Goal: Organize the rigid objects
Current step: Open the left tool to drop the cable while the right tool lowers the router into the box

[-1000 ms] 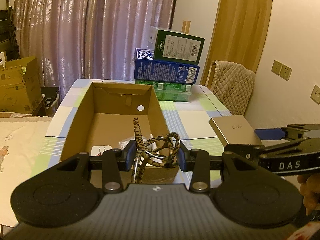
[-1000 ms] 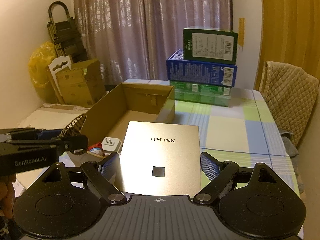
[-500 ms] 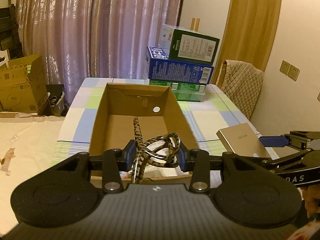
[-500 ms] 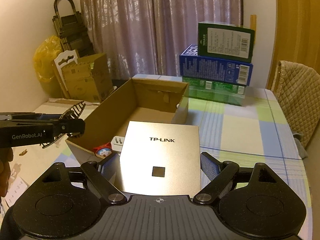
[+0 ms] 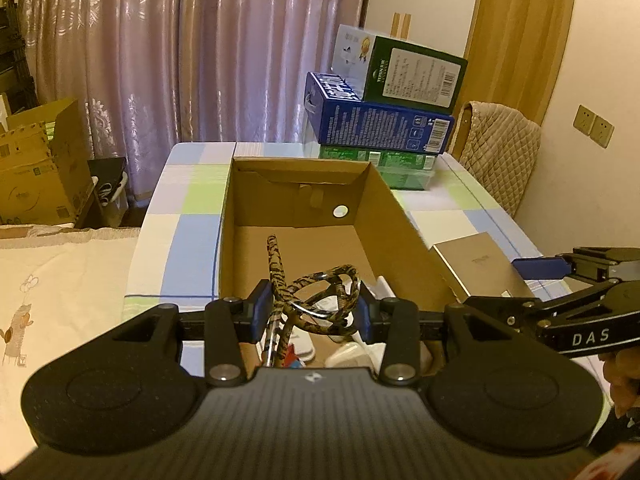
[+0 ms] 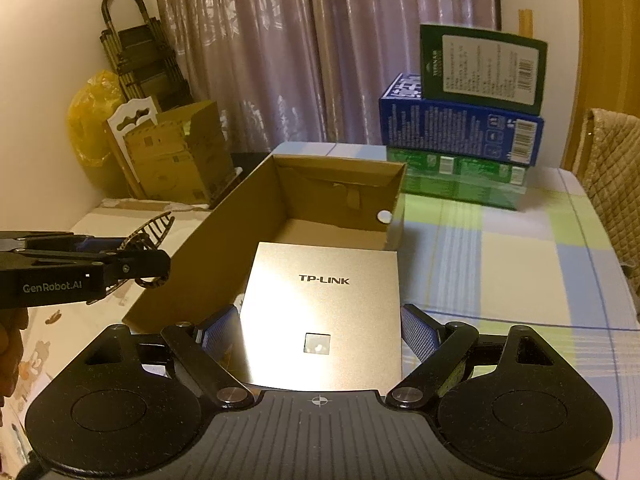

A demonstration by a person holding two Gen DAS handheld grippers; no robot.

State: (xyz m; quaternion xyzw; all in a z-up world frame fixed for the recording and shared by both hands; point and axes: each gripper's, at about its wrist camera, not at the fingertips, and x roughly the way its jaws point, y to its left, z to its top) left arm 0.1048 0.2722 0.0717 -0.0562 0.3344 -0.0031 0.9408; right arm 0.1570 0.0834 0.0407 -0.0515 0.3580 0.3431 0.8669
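Note:
My left gripper (image 5: 310, 308) is shut on a leopard-print folded hanger-like wire object (image 5: 316, 294), held above the near end of an open cardboard box (image 5: 404, 232). My right gripper (image 6: 320, 330) is shut on a flat gold TP-LINK box (image 6: 324, 300), held over the box's near right corner (image 6: 224, 232). The gold box also shows in the left wrist view (image 5: 476, 268), right of the cardboard box. The left gripper with its object shows at the left of the right wrist view (image 6: 132, 256). Small white items (image 5: 348, 354) lie in the box's near end.
A stack of green and blue cartons (image 5: 384, 120) stands at the table's far end behind the box. A checked tablecloth (image 6: 520, 264) covers the table. A padded chair (image 5: 500, 152) is at the right. Cardboard boxes (image 6: 176, 152) stand on the floor left.
Both grippers have risen and pulled back a little with their loads; the cardboard box looks lower and farther in both views. Both grips are unchanged.

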